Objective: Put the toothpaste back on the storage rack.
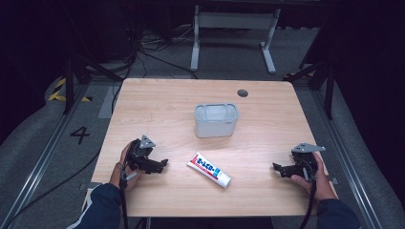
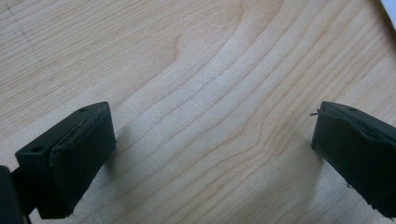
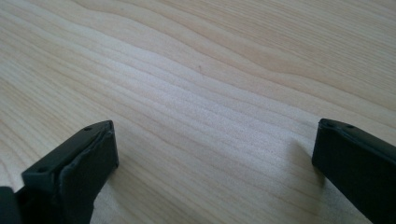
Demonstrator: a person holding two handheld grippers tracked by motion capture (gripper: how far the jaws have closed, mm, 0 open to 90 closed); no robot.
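High view: toothpaste tube [image 1: 209,170] roughly midway between tongs.

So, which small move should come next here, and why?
Probably the left gripper should slide toward the toothpaste tube. Its fingers are open over bare table, and the tube lies flat just beyond them, nearer to it than to the right gripper.

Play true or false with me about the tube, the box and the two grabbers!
1. The tube lies flat on the table. True.
2. The tube is inside the grey box. False: it lies in front of the box, apart from it.
3. The left gripper is open. True.
4. The right gripper holds the tube. False: its jaws are open and hold nothing.
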